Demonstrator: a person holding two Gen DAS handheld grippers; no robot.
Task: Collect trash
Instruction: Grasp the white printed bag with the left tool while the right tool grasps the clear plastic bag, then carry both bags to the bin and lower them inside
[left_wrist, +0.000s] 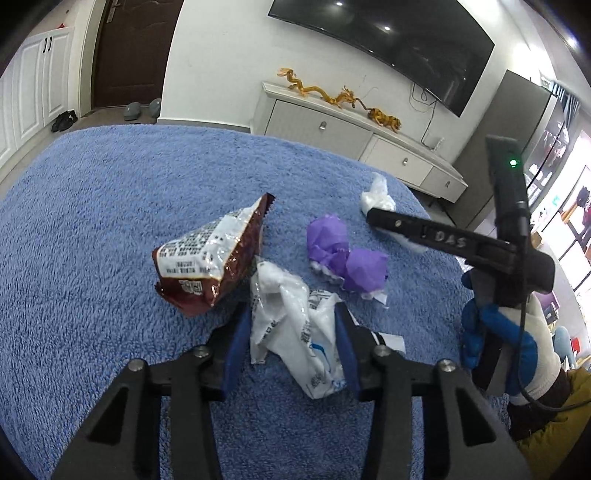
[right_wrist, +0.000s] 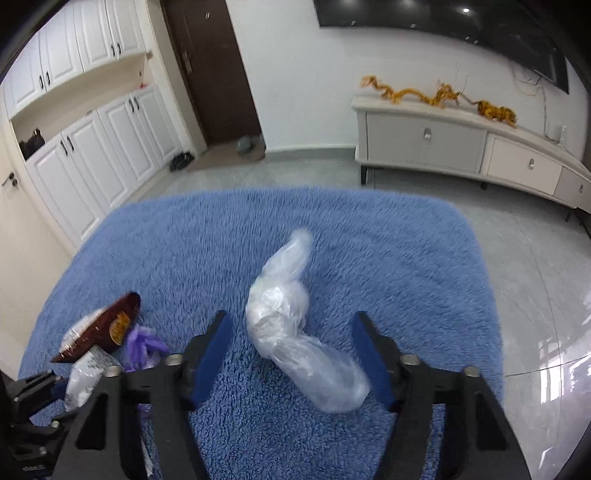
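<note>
Both cameras ride just behind their jaws, tilted down and close over the blue fleece surface (left_wrist: 110, 221), facing the wall with the television (left_wrist: 388, 48) and the low cabinet (right_wrist: 443, 147). The left view sits farther left and catches the right gripper (left_wrist: 380, 218). Both share the brown snack bag (left_wrist: 210, 254) and the purple wad (right_wrist: 142, 347).

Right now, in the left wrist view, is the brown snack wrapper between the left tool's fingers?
No, the crumpled white plastic wrapper sits there; the brown snack wrapper lies beyond.
</note>
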